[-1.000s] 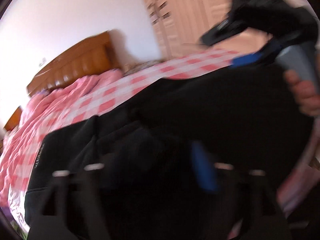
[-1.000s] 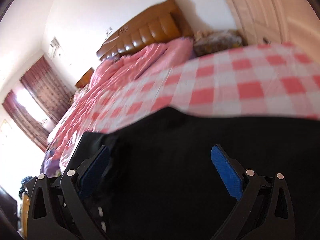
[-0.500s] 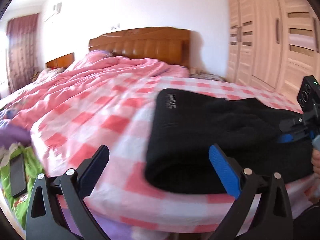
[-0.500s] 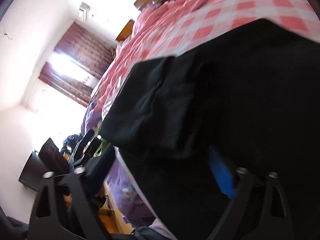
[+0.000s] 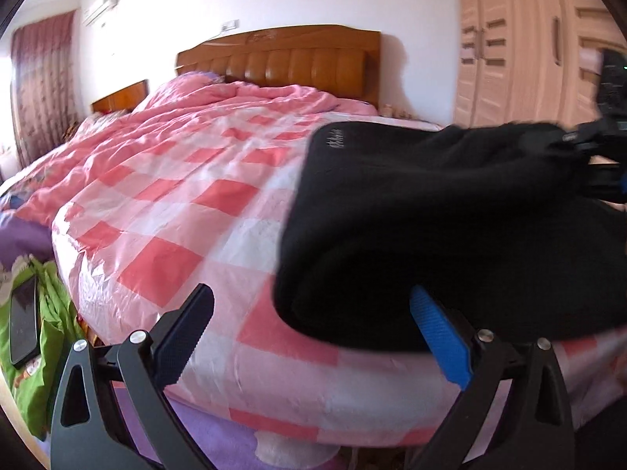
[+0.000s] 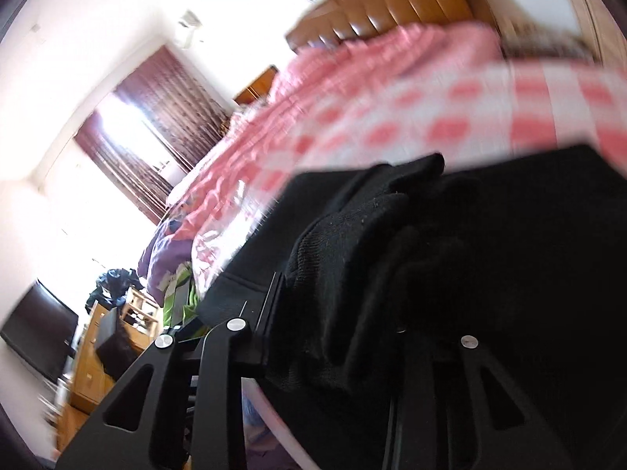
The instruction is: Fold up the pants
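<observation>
Black pants [image 5: 450,215], soft and limp, lie folded on the checked bed [image 5: 188,203] near its foot edge, best taken at a thick folded edge. The right gripper [image 6: 333,313] is closing on bunched cloth, its pads hidden; the left gripper [image 5: 313,337] hovers wide open, empty.
</observation>
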Motion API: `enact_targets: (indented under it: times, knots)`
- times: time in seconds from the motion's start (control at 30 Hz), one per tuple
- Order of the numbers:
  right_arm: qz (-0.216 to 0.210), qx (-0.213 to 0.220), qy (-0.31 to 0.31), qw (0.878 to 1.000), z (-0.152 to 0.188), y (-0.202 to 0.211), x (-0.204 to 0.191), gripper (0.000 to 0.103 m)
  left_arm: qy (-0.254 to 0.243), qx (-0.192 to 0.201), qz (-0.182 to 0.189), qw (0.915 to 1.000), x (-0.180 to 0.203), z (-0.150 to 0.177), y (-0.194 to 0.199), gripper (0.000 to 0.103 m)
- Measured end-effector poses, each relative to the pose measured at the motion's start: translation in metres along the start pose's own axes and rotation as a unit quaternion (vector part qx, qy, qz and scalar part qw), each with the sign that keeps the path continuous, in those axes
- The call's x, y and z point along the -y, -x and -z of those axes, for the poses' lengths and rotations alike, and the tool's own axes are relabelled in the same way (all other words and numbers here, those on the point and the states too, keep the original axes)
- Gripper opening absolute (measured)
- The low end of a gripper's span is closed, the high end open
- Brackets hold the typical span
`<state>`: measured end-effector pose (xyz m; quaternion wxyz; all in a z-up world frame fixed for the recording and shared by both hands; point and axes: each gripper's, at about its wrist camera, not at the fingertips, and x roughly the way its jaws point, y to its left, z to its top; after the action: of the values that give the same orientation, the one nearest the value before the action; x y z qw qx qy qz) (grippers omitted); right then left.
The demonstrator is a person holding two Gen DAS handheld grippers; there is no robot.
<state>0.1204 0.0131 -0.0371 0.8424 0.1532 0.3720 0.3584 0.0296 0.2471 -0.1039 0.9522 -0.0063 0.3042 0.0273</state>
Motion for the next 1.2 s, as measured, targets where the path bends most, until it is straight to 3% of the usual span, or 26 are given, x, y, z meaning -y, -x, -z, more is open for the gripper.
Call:
enact_targets:
  times: [0.07, 0.1, 0.23, 0.37, 0.43, 0.67, 0.8, 0.9, 1.0, 1.13, 1.2]
  knots:
    - [0.005, 0.026, 0.02, 0.999, -0.002, 0.021, -0.008, 0.031, 0.004, -0.02, -0.028, 0.9994, -0.003, -0.005, -0.012, 0.102]
    - [0.012, 0.041, 0.026, 0.999, -0.002, 0.032, -0.011, 0.016, 0.003, -0.025, -0.032, 0.9992, -0.004, -0.007, -0.016, 0.102]
    - [0.039, 0.067, 0.027, 0.997, 0.009, 0.066, 0.006, 0.016, 0.008, -0.027, -0.027, 0.9993, -0.009, -0.008, -0.017, 0.102]
    - [0.061, 0.015, -0.046, 0.997, 0.053, 0.057, 0.054, 0.016, 0.014, -0.027, -0.023, 0.9993, -0.006, -0.008, -0.016, 0.102]
    - [0.061, 0.01, -0.061, 0.996, 0.068, 0.049, 0.065, 0.016, 0.007, -0.027, -0.034, 0.999, -0.002, -0.009, -0.017, 0.102]
    - [0.06, 0.036, -0.054, 0.996, 0.066, 0.057, 0.064, 0.016, 0.014, -0.043, -0.039, 0.9982, 0.0, -0.015, -0.017, 0.102]
    - [0.083, 0.066, -0.033, 0.994, 0.069, 0.078, 0.062, 0.016, -0.012, -0.038, -0.047, 0.9981, 0.011, -0.016, -0.013, 0.102]
    - [0.105, 0.048, -0.046, 0.992, 0.08, 0.069, 0.079, 0.015, -0.017, -0.039, -0.044, 0.9981, 0.015, -0.014, -0.015, 0.102]
    - [0.075, 0.044, -0.071, 0.994, 0.082, 0.07, 0.09, 0.016, -0.01, -0.042, -0.039, 0.9983, 0.014, -0.014, -0.016, 0.102]
    - [0.068, 0.031, -0.069, 0.995, 0.079, 0.068, 0.088, 0.022, -0.015, -0.049, -0.039, 0.9979, 0.013, -0.017, -0.017, 0.102]
    - [0.074, 0.033, -0.057, 0.995, 0.082, 0.068, 0.083, 0.022, 0.009, -0.059, -0.028, 0.9978, 0.007, -0.018, -0.019, 0.102]
